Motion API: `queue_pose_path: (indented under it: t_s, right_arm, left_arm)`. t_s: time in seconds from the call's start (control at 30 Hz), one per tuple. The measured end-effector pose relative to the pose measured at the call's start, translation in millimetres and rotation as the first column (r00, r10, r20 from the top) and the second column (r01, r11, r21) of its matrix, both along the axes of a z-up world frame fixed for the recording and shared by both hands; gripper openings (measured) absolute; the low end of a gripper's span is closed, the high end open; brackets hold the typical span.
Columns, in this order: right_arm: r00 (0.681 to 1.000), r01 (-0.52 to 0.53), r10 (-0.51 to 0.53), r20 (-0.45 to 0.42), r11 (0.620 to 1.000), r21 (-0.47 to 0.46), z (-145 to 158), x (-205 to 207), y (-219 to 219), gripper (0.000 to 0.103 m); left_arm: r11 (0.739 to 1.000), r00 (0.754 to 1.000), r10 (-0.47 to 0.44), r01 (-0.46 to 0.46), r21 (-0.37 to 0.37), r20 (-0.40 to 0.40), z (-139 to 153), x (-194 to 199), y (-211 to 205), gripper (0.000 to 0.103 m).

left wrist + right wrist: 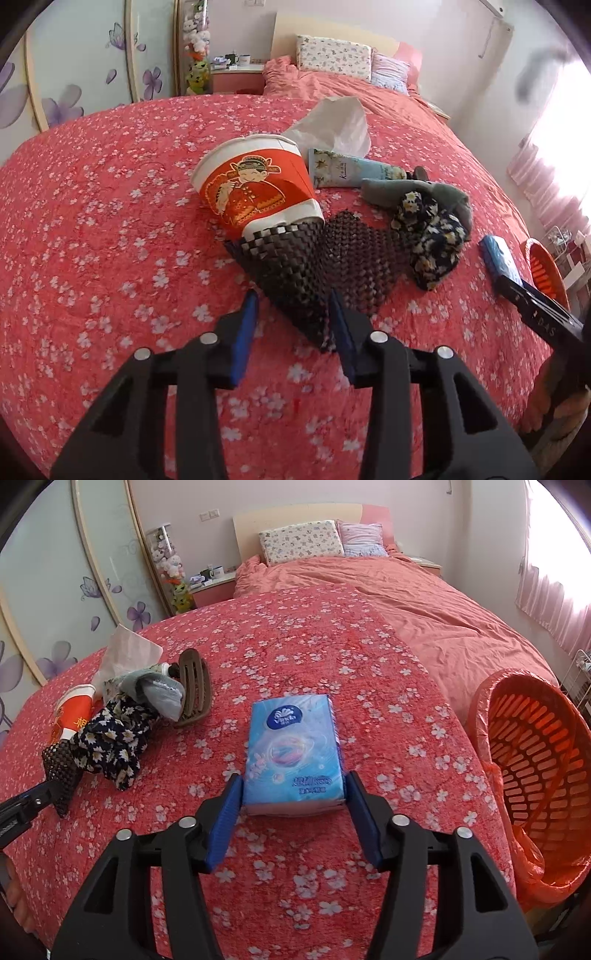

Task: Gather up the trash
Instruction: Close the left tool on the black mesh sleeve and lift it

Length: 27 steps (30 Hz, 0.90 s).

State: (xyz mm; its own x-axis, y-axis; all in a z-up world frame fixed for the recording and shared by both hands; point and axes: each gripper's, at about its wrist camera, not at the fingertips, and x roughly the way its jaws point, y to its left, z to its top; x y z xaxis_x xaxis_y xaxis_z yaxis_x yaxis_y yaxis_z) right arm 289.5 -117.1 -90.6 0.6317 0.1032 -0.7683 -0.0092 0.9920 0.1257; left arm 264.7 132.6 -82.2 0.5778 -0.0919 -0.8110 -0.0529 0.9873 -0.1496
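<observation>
Left tool (291, 325) part open over the red flowered bed (110, 221), pads either side of the near tip of a dark woven mat (295, 273) but not pressing on it (mat lying slack on the cover). At 12 o'clock from that tool, a red and white paper cup (255, 184) tipped on its side, base touching the mat's far edge. At 1 o'clock, a crumpled white tissue (336, 125) behind the cup, and just beside it a lotion tube (351, 170). At 2 o'clock, a dark flowered cloth (432, 236) under a grey one (443, 195).

Right tool (293, 801) open wide, blue pads flanking the near end of a blue tissue pack (293, 749) flat on the bed; firm grip not clear. At 3 o'clock from it, an orange basket (535, 760) lined with an orange bag. At 10 o'clock, a brown slotted dish (195, 686).
</observation>
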Motion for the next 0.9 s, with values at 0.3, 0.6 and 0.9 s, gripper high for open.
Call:
queue_pose_path:
  t_s: [0.3, 0.6, 0.9]
  right_arm:
    - [1.0, -0.007, 0.006, -0.013, 0.999, -0.048, -2, 4, 6, 0.062]
    - [1.0, -0.008, 0.007, -0.018, 0.998, -0.064, -3, 3, 8, 0.063]
    - [1.0, -0.008, 0.008, -0.016, 0.999, -0.049, -3, 4, 8, 0.063]
  left_arm:
    - [0.997, 0.999, 0.0, -0.004, 0.079, 0.05, -11, -2, -13, 0.04]
    - [0.992, 0.999, 0.005, -0.011, 0.124, 0.054, -13, -6, -24, 0.043]
    - [0.994, 0.998, 0.023, -0.029, 0.109, 0.054, -13, -4, -21, 0.044]
